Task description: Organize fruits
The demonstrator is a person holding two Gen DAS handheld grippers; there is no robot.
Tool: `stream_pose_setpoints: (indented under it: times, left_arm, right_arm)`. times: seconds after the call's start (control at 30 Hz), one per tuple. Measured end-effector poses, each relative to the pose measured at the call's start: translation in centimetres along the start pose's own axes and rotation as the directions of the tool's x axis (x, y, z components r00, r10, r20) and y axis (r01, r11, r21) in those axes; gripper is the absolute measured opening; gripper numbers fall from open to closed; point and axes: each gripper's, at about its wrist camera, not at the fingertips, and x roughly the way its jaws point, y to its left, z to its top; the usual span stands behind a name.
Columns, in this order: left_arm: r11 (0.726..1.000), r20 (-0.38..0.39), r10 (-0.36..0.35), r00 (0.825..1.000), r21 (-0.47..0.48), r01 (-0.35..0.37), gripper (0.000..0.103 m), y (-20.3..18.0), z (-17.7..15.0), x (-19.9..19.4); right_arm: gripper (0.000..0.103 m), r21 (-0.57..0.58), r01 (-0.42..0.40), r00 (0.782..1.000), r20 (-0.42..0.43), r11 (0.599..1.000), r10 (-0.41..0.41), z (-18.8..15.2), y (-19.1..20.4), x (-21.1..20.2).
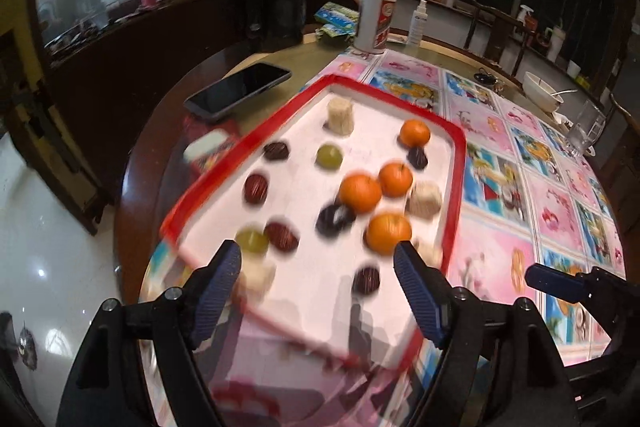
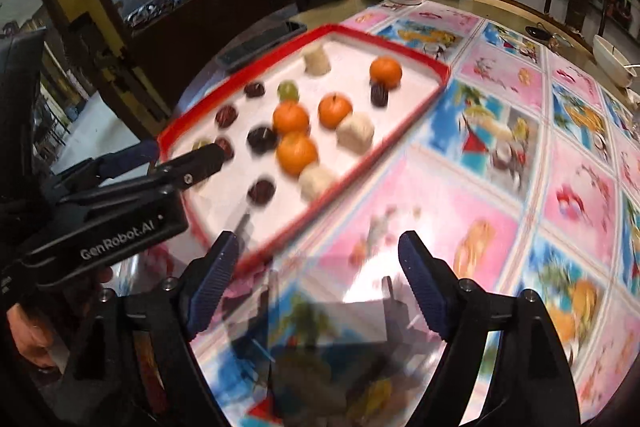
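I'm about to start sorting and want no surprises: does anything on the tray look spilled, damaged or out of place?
Nothing stands out. The fruits sit loose and unsorted inside the red-rimmed tray, none spilled onto the table; the frames are too blurred to judge damage.

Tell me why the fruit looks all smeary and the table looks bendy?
Left wrist view: motion blur smears the near edge of the red-rimmed white tray and the round orange tangerines, while the open left gripper stays sharp. Right wrist view: the pink picture tablecloth streaks, glare whitens it near the open right gripper; fisheye lenses bend the table.

glossy tablecloth (image 2: 480, 187), ribbed claw pads (image 1: 420, 291)
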Motion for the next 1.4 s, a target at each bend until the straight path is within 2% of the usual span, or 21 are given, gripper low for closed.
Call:
stream_pose_setpoints:
  times: [0.13, 0.3, 0.5, 0.67, 0.87, 1.07, 1.2, 1.4]
  left_arm:
    - [0.998, 0.024, 0.060, 0.998, -0.035, -0.059, 0.080, 0.2, -2.8, -2.1]
    - [0.990, 0.032, 0.093, 0.995, -0.105, -0.089, 0.081, 1.2, -5.1, -3.2]
    - [0.978, 0.004, 0.146, 0.989, -0.149, -0.143, 0.081, 2.5, -6.3, -3.4]
    - [0.980, 0.016, 0.171, 0.985, -0.107, -0.168, 0.081, 1.7, -6.8, -4.0]
    - [0.986, 0.033, 0.161, 0.986, -0.042, -0.160, 0.081, 0.5, -7.1, -4.6]
    - [0.989, 0.064, 0.145, 0.987, -0.024, -0.143, 0.084, -0.1, -7.2, -5.2]
    - [0.993, 0.057, 0.117, 0.991, -0.015, -0.116, 0.085, -0.2, -7.2, -5.2]
    - [0.994, 0.060, 0.111, 0.992, -0.022, -0.110, 0.087, 0.0, -7.4, -5.3]
  right_arm:
    - [0.086, -0.041, 0.104, 0.994, 0.019, 0.994, -0.103, -2.2, 1.6, -1.3]
    - [0.088, -0.037, 0.122, 0.989, 0.093, 0.992, -0.118, -4.0, 2.1, -2.3]
    - [0.088, -0.040, 0.109, 0.993, 0.048, 0.993, -0.107, -4.9, 1.9, -1.5]
    - [0.088, -0.030, 0.092, 0.996, 0.017, 0.995, -0.092, -5.4, 1.6, -1.1]
    - [0.088, -0.052, 0.098, 0.995, 0.012, 0.994, -0.097, -5.7, 2.1, -1.1]
    - [0.088, -0.062, 0.112, 0.994, 0.024, 0.992, -0.110, -5.7, 2.1, -1.4]
    - [0.088, -0.074, 0.130, 0.991, 0.044, 0.989, -0.127, -5.6, 2.5, -1.9]
    - [0.088, -0.083, 0.144, 0.989, 0.055, 0.986, -0.140, -5.6, 2.8, -2.0]
